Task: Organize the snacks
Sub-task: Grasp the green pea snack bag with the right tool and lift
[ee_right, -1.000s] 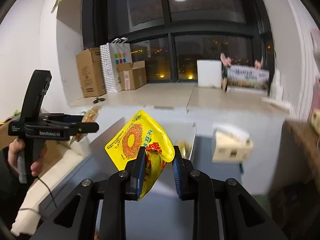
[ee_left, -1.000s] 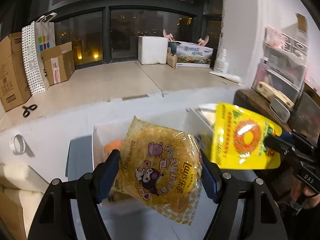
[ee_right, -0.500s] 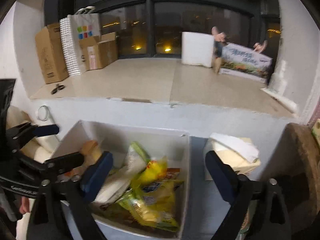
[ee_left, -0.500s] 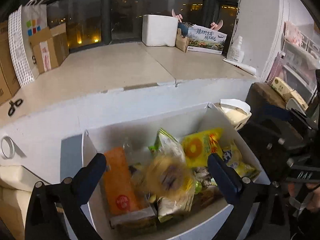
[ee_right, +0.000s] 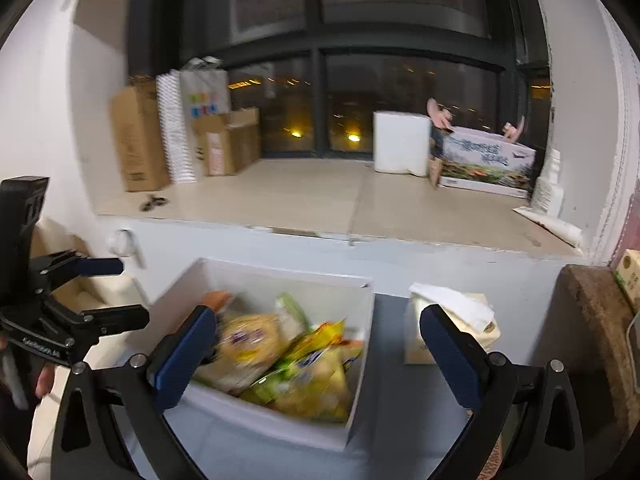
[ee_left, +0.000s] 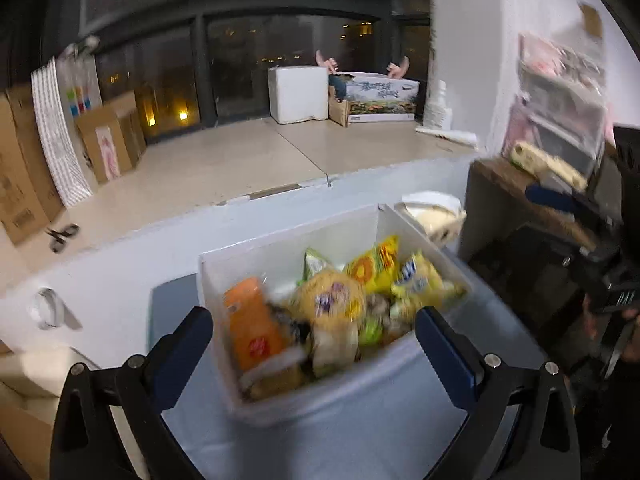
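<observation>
Both pairs of fingers stand spread wide and empty — left gripper point(ee_left: 312, 336) and right gripper point(ee_right: 318, 336) each hover level, near the white bin point(ee_left: 280, 258); motion blur smears the snack packets point(ee_left: 334, 300) heaped inside it — print unreadable; a gripper point(ee_left: 576, 216) at the left view's right edge is cut off

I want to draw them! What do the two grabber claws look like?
The left gripper and the right gripper look alike: black angular frames with silver screws, and two fingers faced with dark blue pads. Small white lettering marks the black bodies. No sleeves or cables show.
</observation>
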`<state>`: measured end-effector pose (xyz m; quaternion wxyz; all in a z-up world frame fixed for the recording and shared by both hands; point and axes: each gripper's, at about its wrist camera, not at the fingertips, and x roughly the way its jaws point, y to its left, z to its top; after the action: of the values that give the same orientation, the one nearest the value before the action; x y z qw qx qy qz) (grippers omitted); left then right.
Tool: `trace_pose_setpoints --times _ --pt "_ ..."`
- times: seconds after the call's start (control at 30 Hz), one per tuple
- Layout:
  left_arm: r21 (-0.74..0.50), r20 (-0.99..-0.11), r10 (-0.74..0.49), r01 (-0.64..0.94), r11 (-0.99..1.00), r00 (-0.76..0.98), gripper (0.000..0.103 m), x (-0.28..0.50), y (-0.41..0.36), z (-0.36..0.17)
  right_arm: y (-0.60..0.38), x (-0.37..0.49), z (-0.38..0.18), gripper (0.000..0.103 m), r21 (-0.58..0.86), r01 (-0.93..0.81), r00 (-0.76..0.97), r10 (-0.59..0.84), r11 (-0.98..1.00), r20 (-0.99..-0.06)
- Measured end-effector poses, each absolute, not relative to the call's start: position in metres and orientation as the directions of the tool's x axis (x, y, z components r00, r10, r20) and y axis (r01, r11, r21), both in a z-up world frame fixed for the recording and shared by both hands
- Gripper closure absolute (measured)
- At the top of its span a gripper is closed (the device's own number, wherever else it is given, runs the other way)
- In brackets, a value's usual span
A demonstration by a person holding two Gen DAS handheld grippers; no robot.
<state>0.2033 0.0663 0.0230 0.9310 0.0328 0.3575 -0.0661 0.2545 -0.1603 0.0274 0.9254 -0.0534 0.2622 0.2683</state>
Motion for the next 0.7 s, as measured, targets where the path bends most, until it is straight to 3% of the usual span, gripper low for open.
trace_pose_setpoints --times 0.33,0.47,0.7 --pt "-0.010 -0.730 -0.154 0.215 0.977 0.666 0.000 0.090 0.049 -0.003 -0.194 0.159 -0.009 0.000 0.096 -0.664 0.595 0.602 0.741 -0.532" --pt "-0.056 -0.749 -0.143 0.153 0.987 0.646 0.000 0.061 0.046 -0.033 -0.197 0.125 -0.046 0.000 0.150 -0.687 0.514 0.621 0.711 -0.592" --pt "-0.154 -0.692 -0.180 0.100 0.983 0.699 0.000 0.037 0.041 -0.048 -0.185 0.089 -0.118 0.000 0.235 -0.690 0.352 0.601 0.685 -0.718"
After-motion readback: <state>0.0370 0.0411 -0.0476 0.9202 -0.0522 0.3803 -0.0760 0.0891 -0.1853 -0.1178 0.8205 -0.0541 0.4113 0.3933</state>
